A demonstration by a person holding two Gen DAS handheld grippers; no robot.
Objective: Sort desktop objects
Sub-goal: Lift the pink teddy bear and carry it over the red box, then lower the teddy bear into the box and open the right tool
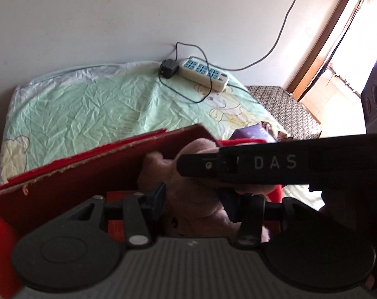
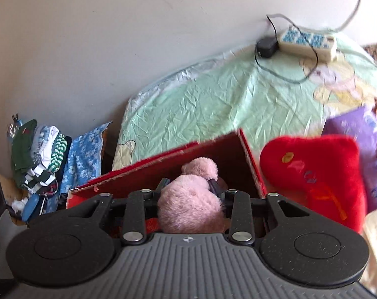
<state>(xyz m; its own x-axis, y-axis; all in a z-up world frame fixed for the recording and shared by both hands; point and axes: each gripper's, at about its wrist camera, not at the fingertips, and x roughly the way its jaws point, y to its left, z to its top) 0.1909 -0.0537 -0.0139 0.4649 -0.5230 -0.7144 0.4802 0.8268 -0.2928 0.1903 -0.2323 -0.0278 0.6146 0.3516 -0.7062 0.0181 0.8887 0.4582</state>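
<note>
A pink plush toy (image 2: pixel 191 199) hangs inside an open red cardboard box (image 2: pixel 228 149) on the bed. My right gripper (image 2: pixel 189 186) is shut on the pink plush toy, its fingers pressed into both sides. In the left wrist view the same plush toy (image 1: pixel 193 199) sits between my left gripper's fingers (image 1: pixel 159 195), with my left gripper (image 1: pixel 192 196) closed against it. The right gripper's black body marked "DAS" (image 1: pixel 275 163) crosses in front of the toy. The box's back wall (image 1: pixel 88 164) rises behind.
A red heart-shaped cushion (image 2: pixel 313 174) and a purple packet (image 2: pixel 358 134) lie right of the box. A power strip (image 1: pixel 204 72) with a black adapter and cables lies at the bed's far edge. A pile of clothes (image 2: pixel 41 154) sits at the left by the wall.
</note>
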